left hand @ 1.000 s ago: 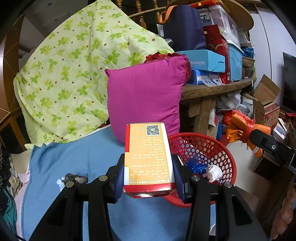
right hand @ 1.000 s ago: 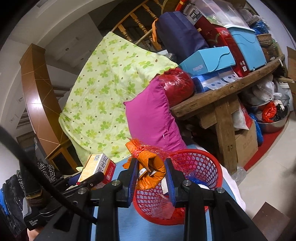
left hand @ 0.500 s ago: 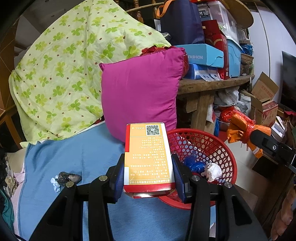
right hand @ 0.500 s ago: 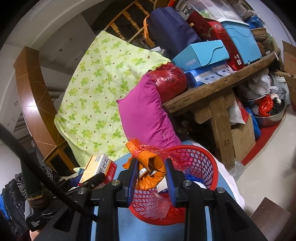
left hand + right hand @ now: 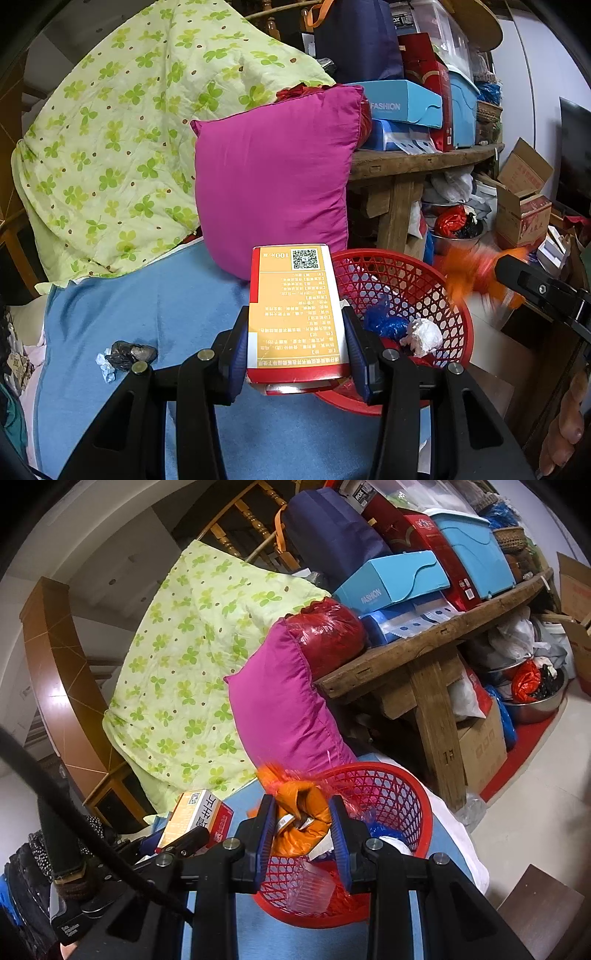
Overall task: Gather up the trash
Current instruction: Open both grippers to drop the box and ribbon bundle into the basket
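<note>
The left tongs (image 5: 295, 347) hold a flat cardboard box (image 5: 295, 306); the right tongs (image 5: 301, 829) pinch a crinkled orange wrapper (image 5: 301, 806) above the red mesh basket (image 5: 402, 794) on a blue bedsheet (image 5: 147, 314).

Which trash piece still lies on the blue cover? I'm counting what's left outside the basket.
The dark crumpled wad with white paper scraps, left of the left gripper.

Both cameras ride the grippers, looking forward along the fingers and slightly down, close to the red mesh basket (image 5: 436, 280). The left-wrist view faces it from its left, over the blue sheet. The right-wrist view looks from directly before the basket (image 5: 402, 786). Both share the basket and the magenta pillow (image 5: 273, 184) (image 5: 280, 716) behind it.
</note>
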A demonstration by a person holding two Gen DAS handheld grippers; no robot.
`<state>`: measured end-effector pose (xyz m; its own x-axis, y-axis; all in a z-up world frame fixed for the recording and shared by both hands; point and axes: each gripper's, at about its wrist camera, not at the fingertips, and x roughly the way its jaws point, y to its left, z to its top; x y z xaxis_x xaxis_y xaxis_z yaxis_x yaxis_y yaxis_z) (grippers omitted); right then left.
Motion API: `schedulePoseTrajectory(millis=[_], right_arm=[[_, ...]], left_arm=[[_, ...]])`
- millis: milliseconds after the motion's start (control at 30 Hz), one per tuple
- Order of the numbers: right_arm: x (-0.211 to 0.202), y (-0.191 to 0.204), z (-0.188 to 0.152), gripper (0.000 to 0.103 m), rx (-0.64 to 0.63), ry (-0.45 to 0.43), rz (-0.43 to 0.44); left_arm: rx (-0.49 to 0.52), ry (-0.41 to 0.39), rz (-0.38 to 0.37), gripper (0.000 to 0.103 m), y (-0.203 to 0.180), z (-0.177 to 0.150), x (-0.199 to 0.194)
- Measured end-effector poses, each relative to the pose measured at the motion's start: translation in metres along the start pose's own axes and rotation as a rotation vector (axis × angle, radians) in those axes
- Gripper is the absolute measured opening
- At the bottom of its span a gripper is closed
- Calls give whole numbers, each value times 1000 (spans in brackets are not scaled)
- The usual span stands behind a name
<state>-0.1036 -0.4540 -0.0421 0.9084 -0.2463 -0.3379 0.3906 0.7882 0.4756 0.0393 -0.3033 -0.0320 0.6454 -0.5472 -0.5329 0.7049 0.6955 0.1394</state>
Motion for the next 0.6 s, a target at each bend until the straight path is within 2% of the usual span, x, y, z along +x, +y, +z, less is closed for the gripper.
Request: schedulePoseTrajectory(millis=[333, 600], right_arm=[[5, -4, -3, 32, 1, 10, -8], [4, -18, -3, 32, 38, 8, -35]], left_arm=[[-12, 11, -29, 49, 3, -2, 6], [-39, 48, -144, 49, 8, -4, 26]])
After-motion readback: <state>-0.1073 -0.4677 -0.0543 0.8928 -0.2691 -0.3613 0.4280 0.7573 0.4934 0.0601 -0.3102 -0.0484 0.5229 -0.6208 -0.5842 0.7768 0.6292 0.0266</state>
